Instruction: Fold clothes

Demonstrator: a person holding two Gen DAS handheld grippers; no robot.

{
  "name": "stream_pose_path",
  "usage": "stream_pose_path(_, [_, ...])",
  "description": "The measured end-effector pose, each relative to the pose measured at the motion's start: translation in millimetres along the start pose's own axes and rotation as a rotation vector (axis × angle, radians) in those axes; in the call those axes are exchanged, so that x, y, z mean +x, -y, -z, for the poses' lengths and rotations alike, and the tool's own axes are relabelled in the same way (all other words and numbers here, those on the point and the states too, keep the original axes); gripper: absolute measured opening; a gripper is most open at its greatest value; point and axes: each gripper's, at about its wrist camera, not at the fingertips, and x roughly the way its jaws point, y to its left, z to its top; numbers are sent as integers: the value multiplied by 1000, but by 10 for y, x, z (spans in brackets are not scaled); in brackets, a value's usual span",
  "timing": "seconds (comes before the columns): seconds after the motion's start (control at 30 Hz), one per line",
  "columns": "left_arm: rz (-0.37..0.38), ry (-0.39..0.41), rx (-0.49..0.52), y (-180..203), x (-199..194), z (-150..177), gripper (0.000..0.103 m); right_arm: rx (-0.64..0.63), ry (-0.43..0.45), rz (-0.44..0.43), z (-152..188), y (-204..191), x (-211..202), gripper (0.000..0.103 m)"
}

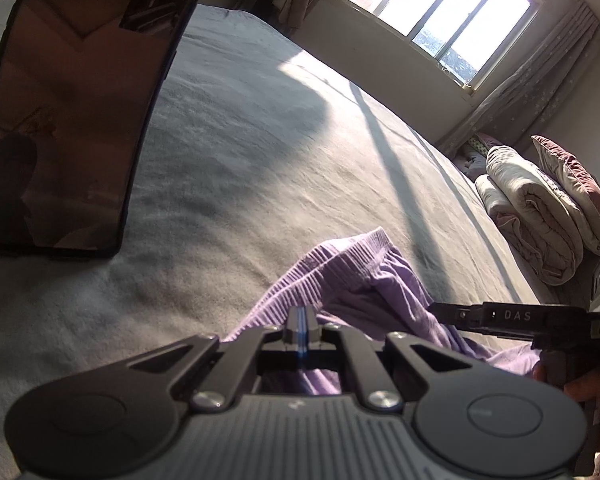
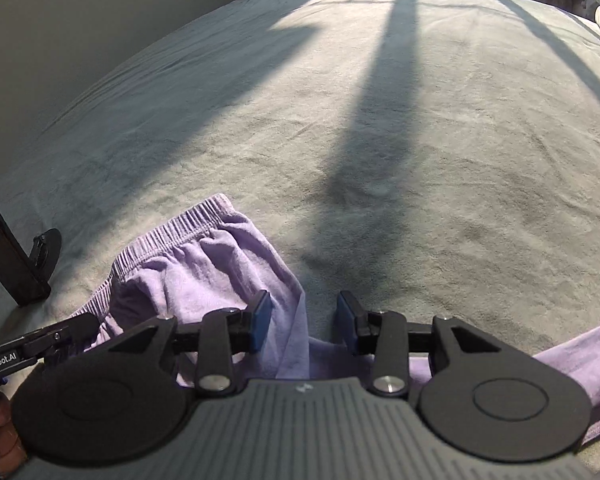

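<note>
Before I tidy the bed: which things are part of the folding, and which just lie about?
Part of the job: purple pants; left gripper; right gripper.
Lying about: standing mirror; rolled quilts; grey bedspread.

Both cameras sit just behind their claws, low and close over the bed (image 1: 260, 152), looking forward and downward. The left wrist view faces toward the window (image 1: 440, 12) at 1 o'clock. The right wrist view faces across the bed toward 12 o'clock. Both share the purple garment (image 2: 204, 264) and grey bedcover.
</note>
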Motion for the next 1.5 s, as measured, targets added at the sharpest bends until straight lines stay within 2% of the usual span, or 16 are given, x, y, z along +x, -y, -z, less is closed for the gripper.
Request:
stream_pose_path(0.07, [-4, 2, 8, 8, 20, -5, 3, -8, 15, -24, 10, -7, -12, 26])
stream_pose_path(0.1, [-4, 2, 9, 10, 28, -8, 3, -11, 23, -37, 14, -10, -19, 1])
stream_pose_path(0.2, [-3, 2, 2, 1, 33, -12, 3, -19, 52, -50, 6, -48, -130, 1])
stream_pose_path(0.37, [-2, 6, 9, -3, 35, -7, 3, -41, 134, -98, -43, -173, -557, 1])
stream_pose_path(0.63, [17, 15, 12, -45, 33, -4, 3, -146, 176, -220, 50, -685, -1165, 1])
stream_pose_path(0.8, [38, 12, -21, -101, 28, -9, 3, -207, 128, -254, 318, -987, -1230, 1])
stream_pose_path(0.9, [50, 13, -37, -123, 21, -10, 3, -236, 63, -268, 573, -1129, -1109, 1])
stream_pose_path(1.1, [61, 15, -55, -145, -1, -7, 3, -240, -43, -203, 1037, -1213, -687, 1])
stream_pose_path(1.2, [76, 1, -68, -164, -58, -20, 3, -243, -31, -180, 1143, -1205, -621, 3])
stream_pose_path(1.27, [90, -7, -77, -196, -124, -23, 3, -248, -27, -171, 1134, -1231, -662, 12])
stream_pose_path(1.37, [101, 2, -84, -272, -282, -18, 7, -295, -6, -135, 1118, -1297, -748, 15])
stream_pose_path(1.4, [103, 8, -83, -295, -334, -14, 7, -315, 7, -124, 1122, -1318, -772, 20])
stream_pose_path(1.43, [104, 13, -81, -316, -382, -10, 8, -334, 22, -113, 1125, -1338, -796, 32])
stream_pose_path(1.5, [111, 26, -74, -360, -472, 6, 8, -368, 63, -100, 1124, -1385, -843, 46])
